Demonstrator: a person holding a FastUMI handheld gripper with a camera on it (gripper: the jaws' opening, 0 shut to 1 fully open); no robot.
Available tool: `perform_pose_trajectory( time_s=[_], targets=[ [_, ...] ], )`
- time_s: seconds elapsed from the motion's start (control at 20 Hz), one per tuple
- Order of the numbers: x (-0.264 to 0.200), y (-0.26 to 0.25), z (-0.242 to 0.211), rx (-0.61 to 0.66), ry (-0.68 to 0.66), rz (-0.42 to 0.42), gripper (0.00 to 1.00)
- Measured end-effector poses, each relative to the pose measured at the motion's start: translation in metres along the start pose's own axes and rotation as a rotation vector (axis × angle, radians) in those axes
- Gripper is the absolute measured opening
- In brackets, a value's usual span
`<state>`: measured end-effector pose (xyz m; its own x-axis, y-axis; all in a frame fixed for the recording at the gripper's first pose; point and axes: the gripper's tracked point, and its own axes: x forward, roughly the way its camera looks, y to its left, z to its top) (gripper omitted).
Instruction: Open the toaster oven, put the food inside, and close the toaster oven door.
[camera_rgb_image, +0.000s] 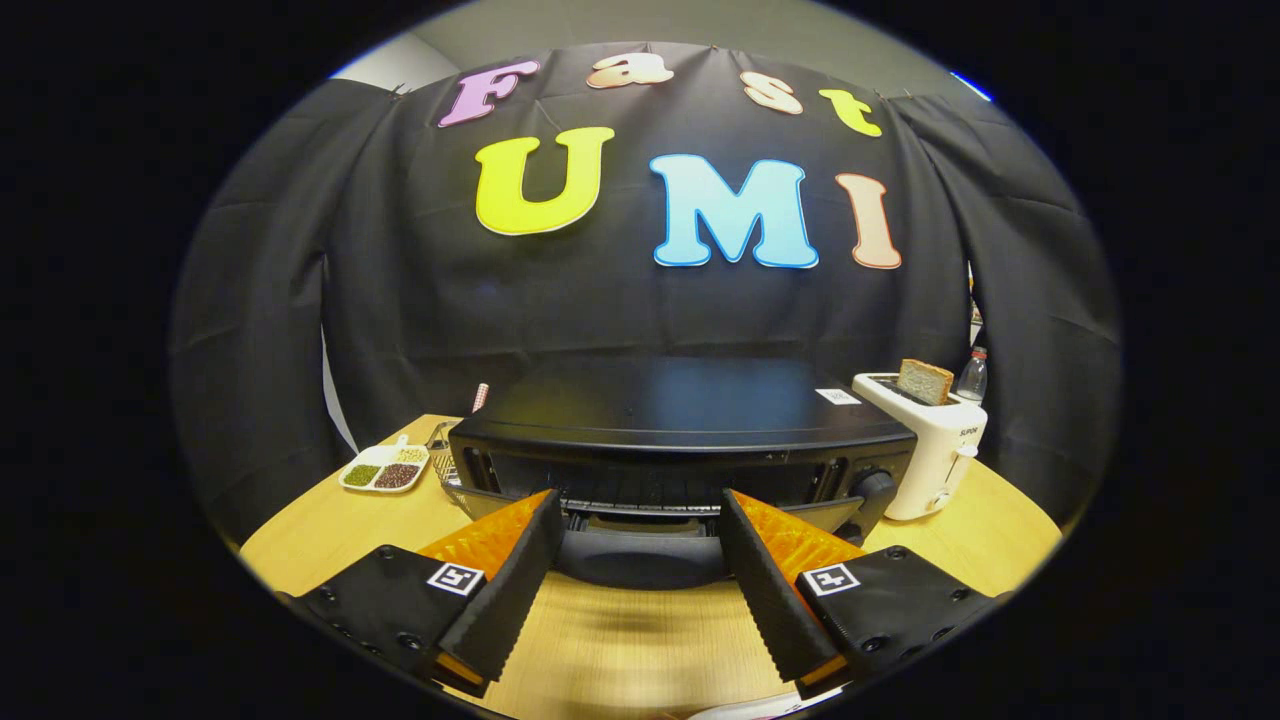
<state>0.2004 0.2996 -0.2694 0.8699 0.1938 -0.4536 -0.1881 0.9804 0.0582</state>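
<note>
A black toaster oven (680, 415) stands on the wooden table (1000, 520) straight ahead of me. Its door (640, 560) is swung down toward me, and the wire rack (640, 497) inside shows above it. My gripper (640, 505) is open, with one finger on each side of the lowered door's front edge and the tips close to the oven mouth. Nothing is held between the fingers. A slice of bread (925, 381) stands upright in a white toaster (925, 450) just right of the oven.
A white divided dish of beans (385, 470) lies at the back left of the table, with a wire basket (445, 465) between it and the oven. A bottle (972, 375) stands behind the white toaster. The oven knob (875, 487) is on its right front.
</note>
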Motion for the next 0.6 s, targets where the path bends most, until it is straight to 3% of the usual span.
perform_pose_trajectory(
  time_s=[0.6],
  targets=[
    [-0.037, 0.003, -0.049, -0.017, 0.089, -0.023, 1.0]
  ],
)
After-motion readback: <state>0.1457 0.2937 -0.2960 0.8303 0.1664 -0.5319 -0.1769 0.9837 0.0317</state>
